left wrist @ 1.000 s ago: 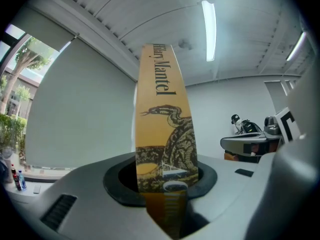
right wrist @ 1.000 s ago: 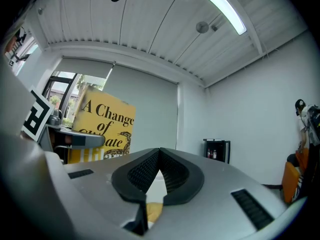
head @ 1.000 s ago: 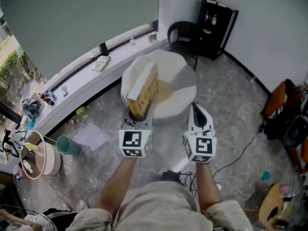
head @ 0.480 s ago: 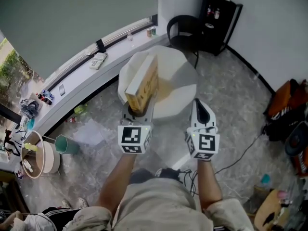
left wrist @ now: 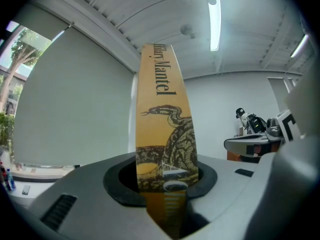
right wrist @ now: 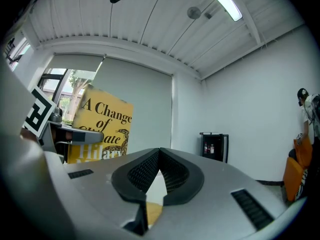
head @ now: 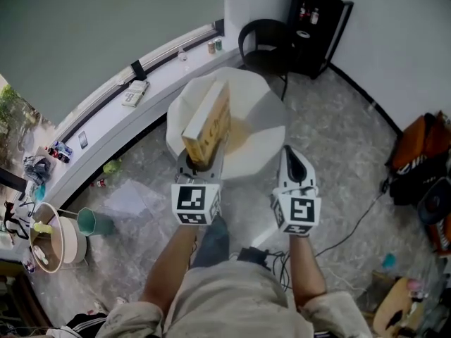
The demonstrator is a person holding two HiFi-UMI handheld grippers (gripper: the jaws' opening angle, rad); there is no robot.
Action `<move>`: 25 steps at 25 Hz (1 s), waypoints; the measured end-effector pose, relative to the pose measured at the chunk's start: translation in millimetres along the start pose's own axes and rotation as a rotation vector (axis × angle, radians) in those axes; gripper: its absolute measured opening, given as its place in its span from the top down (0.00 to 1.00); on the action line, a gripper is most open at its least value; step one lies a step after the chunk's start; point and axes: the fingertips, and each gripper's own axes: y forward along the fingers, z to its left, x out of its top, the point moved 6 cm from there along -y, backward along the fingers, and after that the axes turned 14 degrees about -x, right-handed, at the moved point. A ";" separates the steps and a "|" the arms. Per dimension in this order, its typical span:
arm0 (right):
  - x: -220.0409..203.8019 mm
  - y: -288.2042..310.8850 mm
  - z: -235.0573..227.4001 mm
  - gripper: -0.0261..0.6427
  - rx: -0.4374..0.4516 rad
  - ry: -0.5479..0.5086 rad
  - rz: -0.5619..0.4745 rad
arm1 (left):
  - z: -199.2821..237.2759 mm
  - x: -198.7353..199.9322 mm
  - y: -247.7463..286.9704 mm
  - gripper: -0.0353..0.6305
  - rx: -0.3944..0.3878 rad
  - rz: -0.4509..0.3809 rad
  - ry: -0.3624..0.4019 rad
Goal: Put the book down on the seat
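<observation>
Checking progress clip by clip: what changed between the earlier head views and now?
The person has stepped toward the white seat: a leg has swung into view. Nothing was taken or let go. The left gripper still clamps the book upright; the right gripper stays shut and empty.

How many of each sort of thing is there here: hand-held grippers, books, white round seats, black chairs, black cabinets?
Grippers: 2 (left gripper, right gripper)
Book: 1
White seat: 1
Black chair: 1
Black cabinet: 1
Total: 6
</observation>
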 end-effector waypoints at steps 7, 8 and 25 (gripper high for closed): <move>-7.8 74.9 12.0 0.96 -0.016 -0.035 0.022 | 48.2 -6.0 71.2 0.71 -0.044 -0.012 -0.006; -7.4 89.2 15.1 0.96 -0.015 -0.040 0.026 | 57.9 -5.0 82.0 0.71 -0.050 -0.011 -0.004; 10.7 315.1 62.8 0.96 -0.088 -0.035 0.013 | 232.4 -0.1 240.4 0.71 -0.084 0.002 -0.021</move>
